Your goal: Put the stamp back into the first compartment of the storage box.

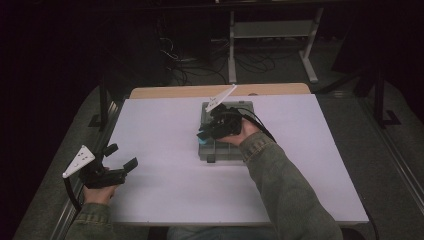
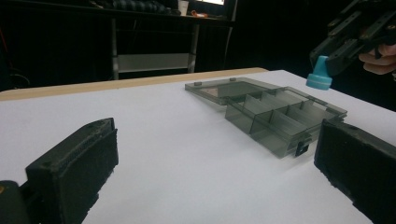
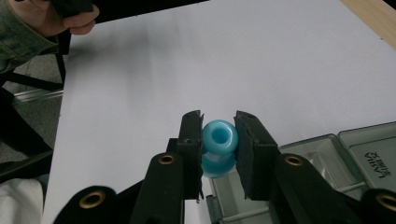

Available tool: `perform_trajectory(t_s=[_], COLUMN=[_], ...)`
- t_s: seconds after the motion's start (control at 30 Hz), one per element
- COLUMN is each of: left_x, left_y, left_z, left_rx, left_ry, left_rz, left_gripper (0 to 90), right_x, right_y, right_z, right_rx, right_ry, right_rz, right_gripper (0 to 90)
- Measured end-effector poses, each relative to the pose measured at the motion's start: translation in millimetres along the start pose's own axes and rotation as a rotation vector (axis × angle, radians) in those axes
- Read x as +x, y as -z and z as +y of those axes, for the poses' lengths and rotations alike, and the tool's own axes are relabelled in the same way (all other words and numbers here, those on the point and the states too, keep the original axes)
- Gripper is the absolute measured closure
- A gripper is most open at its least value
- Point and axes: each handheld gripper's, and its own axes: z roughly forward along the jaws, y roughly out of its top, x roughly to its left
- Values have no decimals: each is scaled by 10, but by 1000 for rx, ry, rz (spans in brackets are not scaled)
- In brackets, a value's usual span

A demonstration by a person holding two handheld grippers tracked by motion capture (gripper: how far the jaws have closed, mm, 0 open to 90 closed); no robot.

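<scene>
Right gripper view has the right claw (image 3: 219,149) clamped on a blue spool-shaped piece (image 3: 219,140) held above the near edge of the open grey compartment box (image 1: 227,145) mid-desk (image 1: 160,130), while the left claw (image 1: 122,156) rests wide apart, well to the left.

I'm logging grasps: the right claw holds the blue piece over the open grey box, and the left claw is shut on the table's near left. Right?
Not quite. The left claw is open: the left gripper view shows its jaws wide apart, holding nothing. The rest stands: the right claw grips the blue piece over the open grey box.
</scene>
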Motion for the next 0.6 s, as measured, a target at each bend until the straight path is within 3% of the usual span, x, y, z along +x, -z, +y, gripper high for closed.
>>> perform_trajectory(t_s=[0.6], left_x=[10], left_y=[-15], left_z=[-7], left_rx=[2], left_ry=[0], left_rz=[-4], left_gripper=[0], right_x=[-258], right_y=[-63], right_z=[27], right_rx=[31], right_ry=[-42], right_rz=[-33], right_gripper=[716])
